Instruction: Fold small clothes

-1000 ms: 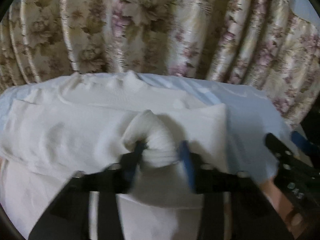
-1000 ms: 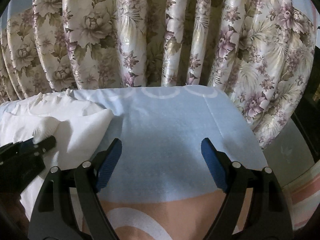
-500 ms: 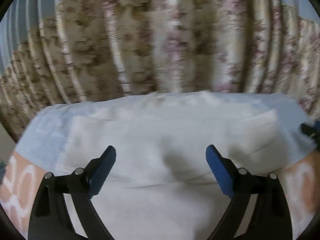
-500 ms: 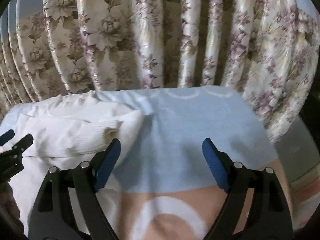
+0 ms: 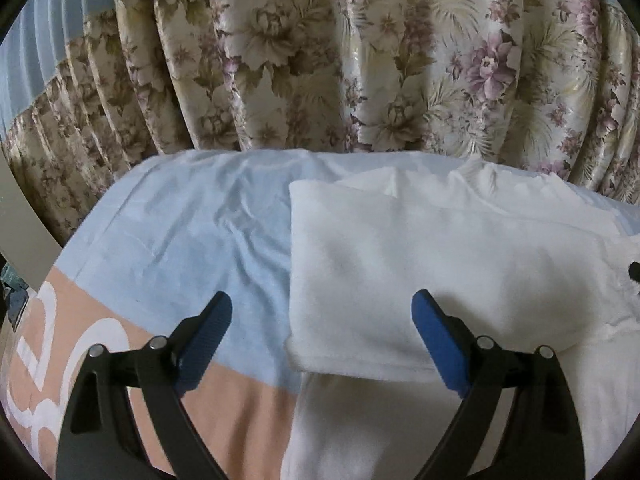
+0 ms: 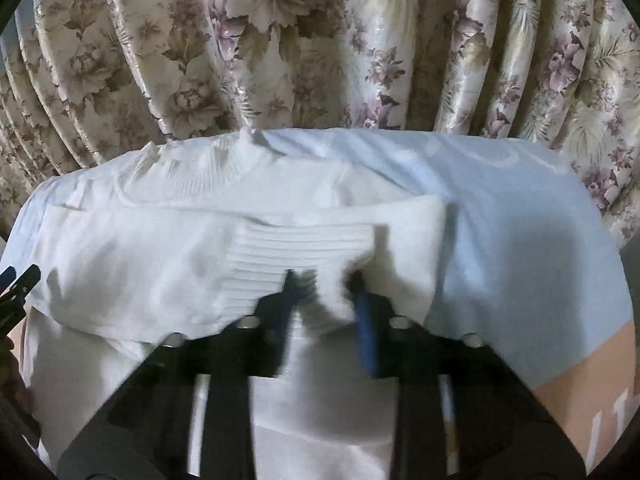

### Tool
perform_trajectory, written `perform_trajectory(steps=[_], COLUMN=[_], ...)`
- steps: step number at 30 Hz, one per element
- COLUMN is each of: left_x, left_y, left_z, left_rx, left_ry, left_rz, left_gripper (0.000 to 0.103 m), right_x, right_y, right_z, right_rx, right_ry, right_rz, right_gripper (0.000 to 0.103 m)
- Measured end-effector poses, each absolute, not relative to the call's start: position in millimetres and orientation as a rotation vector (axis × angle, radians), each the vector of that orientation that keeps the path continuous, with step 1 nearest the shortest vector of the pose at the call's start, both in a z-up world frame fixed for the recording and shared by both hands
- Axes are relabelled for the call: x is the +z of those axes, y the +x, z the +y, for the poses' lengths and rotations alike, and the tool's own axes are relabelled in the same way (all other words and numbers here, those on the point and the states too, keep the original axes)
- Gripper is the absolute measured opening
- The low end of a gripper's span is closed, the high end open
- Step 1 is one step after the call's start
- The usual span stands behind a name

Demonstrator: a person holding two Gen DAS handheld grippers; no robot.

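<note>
White sweater cuff (image 6: pixel 304 256) — in right tongs (image 6: pixel 324 280)

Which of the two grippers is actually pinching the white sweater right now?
The right gripper: its blue fingers are closed on the sweater's ribbed cuff. The left gripper is wide open, gripping nothing.

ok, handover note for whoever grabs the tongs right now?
Left tongs: open, empty, hovering over the left edge of the white sweater.
Right tongs: shut on the ribbed cuff of the sleeve lying across the sweater's front; that view is blurred.
The sweater lies on the blue and peach sheet, neck toward the floral curtain.
Done: left side folded in, sleeve across the body.
Left: probably place the cuff, then fold the hem up.
</note>
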State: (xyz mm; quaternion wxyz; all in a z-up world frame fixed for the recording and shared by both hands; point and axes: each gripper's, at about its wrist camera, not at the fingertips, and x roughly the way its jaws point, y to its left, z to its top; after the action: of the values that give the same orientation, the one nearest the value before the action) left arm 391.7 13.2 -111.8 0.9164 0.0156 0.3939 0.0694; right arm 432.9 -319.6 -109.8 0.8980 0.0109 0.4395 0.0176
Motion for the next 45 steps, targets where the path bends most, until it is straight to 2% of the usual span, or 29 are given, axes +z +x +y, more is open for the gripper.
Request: perform_trajectory(steps=[5, 7, 8, 10, 14, 16, 18, 23, 28, 32, 36, 39, 45], left_x=[-115, -120, -129, -131, -128, -124, -121, -101, -83, -79, -97, -88, -100], left_y=[395, 399, 406, 410, 406, 400, 390, 341, 248, 163, 96, 79, 71], left_z=[15, 20, 25, 30, 24, 26, 28, 26, 35, 47, 39, 42, 51], left_rx=[0.132, 0.168, 0.189, 0.174, 0.179, 0.161, 0.153, 0.115, 0.094, 0.096, 0.077, 0.088, 0.088], left_ry=[0.028, 0.036, 0.026, -0.012, 0.036, 0.02, 0.012, 0.053, 0.035, 0.016, 0.107, 0.076, -0.026], left_rz=[0.815, 0.846, 0.902, 0.924, 0.901, 0.88, 0.866, 0.787, 0.708, 0.662, 0.62, 0.585, 0.749], left_gripper=[0.092, 0.098, 0.102, 0.102, 0.102, 0.102, 0.101, 0.101, 0.101, 0.101, 0.101, 0.101, 0.101], right_x=[-95, -102, -110, -118, -116, -112, -105, -85, -74, -81, -96, -103, -108], right_y=[411, 411, 414, 416, 416, 409, 397, 346, 257, 177, 111, 88, 63], right_z=[-328, -333, -334, -333, -332, -332, -330, -319, -318, -323, -333, -335, -325], right_rx=[-0.052, -0.093, -0.105, -0.127, -0.139, -0.129, -0.091, -0.029, 0.011, 0.016, -0.017, -0.013, -0.005], right_ry=[0.0, -0.03, -0.038, -0.078, -0.097, -0.085, -0.075, -0.07, -0.034, -0.002, 0.042, 0.085, 0.048], right_rz=[0.844, 0.868, 0.902, 0.895, 0.89, 0.873, 0.849, 0.786, 0.74, 0.746, 0.738, 0.768, 0.791], right_gripper=[0.014, 0.015, 0.016, 0.023, 0.025, 0.031, 0.044, 0.054, 0.065, 0.066, 0.066, 0.066, 0.066])
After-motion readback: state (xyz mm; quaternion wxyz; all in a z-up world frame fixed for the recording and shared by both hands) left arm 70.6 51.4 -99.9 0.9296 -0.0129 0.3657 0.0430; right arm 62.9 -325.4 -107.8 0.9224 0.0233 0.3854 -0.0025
